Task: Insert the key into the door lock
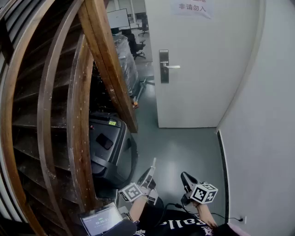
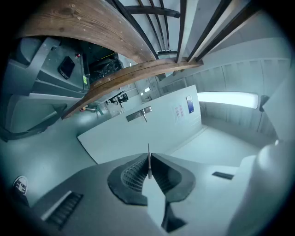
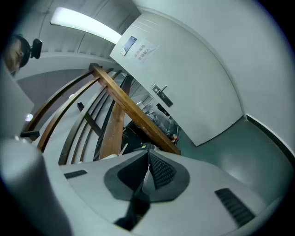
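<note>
Staircase: a curved wooden staircase (image 1: 46, 115) with dark steps and brown rails fills the left half of the head view.
Door: a white door (image 1: 203, 69) stands shut at the far end of the passage, upper centre, well apart from both grippers.
Wall: a plain pale wall (image 1: 272, 138) runs down the right side.
Floor: a grey-green floor (image 1: 184, 152) stretches from the door towards the person.
Case: a dark hard case (image 1: 108, 147) sits on the floor beside the stairs, left of centre.
Screen: a small lit screen (image 1: 101, 219) shows at the bottom edge, left of the grippers.
Notice: a paper notice (image 1: 192, 7) is stuck near the top of the door.
Left gripper: the left gripper (image 1: 150, 174) is low in the head view, its marker cube (image 1: 131, 192) facing up. Its jaws are pressed together on the key and point towards the door.
Right gripper: the right gripper (image 1: 186, 179) is just beside the left one. In its own view the pads (image 3: 159, 170) meet with nothing between them.
Door lock: a metal door lock plate (image 1: 164, 67) with a lever handle (image 1: 172, 67) sits at the door's left edge.
Key: the key (image 2: 148, 159) is a thin metal blade seen edge-on. It stands out past the left gripper's pads and is aimed at the door, far from the lock.
</note>
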`<state>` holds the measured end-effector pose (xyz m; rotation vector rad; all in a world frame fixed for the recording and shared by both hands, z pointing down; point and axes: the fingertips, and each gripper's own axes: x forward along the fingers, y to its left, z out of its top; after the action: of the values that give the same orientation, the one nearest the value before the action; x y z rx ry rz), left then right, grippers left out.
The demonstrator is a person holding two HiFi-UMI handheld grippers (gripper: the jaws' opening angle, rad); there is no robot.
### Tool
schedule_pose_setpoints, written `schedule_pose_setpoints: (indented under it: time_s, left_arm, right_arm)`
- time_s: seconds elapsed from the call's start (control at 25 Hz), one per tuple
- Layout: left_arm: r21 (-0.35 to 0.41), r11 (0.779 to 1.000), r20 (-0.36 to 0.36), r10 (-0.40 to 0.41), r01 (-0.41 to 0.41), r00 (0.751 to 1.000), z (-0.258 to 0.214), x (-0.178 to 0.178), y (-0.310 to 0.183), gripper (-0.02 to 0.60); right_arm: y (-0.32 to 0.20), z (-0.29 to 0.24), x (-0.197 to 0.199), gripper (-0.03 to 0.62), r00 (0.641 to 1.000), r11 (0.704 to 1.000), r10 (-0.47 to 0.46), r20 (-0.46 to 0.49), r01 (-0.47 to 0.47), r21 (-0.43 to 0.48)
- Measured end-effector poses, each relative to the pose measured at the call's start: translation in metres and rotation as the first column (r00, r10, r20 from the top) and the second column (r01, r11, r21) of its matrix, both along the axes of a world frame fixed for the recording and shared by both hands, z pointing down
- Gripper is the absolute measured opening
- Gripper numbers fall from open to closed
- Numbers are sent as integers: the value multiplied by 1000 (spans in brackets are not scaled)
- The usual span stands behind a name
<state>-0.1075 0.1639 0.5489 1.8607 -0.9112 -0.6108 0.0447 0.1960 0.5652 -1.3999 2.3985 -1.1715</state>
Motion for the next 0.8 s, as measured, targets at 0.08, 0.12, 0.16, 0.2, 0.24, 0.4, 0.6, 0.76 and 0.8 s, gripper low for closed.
schedule_pose_setpoints:
  time_s: [0.08, 0.12, 0.16, 0.2, 0.24, 0.4, 0.6, 0.76, 0.8]
  left_arm:
    - [-1, 1000, -2, 11, -11, 1000, -6, -16, -23, 25]
    - [3, 1000, 3, 17, -17, 1000, -9, -23, -35, 25]
    - [10, 1000, 11, 23, -23, 1000, -11, -30, -47, 25]
    - [18, 999, 20, 30, -30, 999, -14, -36, -59, 25]
    - [25, 999, 28, 37, -37, 999, -16, -42, -71, 25]
    - [14, 999, 11, 47, -47, 999, -11, -58, -109, 25]
    - [-53, 998, -12, 28, -29, 1000, 13, -71, -138, 25]
    - [-84, 996, -10, -8, 7, 1000, 22, -78, -165, 25]
    - [-84, 996, -5, -16, 15, 1000, 22, -79, -173, 25]
  right_arm:
    - [-21, -6, -16, 20, 1000, 1000, 11, 1, -11, 4]
    - [-32, -9, -24, 20, 1000, 1000, 16, 1, -16, 7]
    - [-43, -13, -31, 20, 1000, 1000, 20, 1, -20, 11]
    - [-54, -16, -38, 20, 1000, 1000, 26, 2, -26, 15]
    - [-64, -19, -43, 20, 999, 999, 35, 4, -35, 17]
    - [-89, -24, -53, 20, 997, 997, 76, -2, -76, 2]
    - [-125, -20, -47, 20, 993, 994, 109, -36, -110, -15]
    - [-159, -15, -48, 20, 996, 996, 84, -36, -86, -36]
    - [-169, -13, -50, 20, 997, 996, 72, -31, -74, -40]
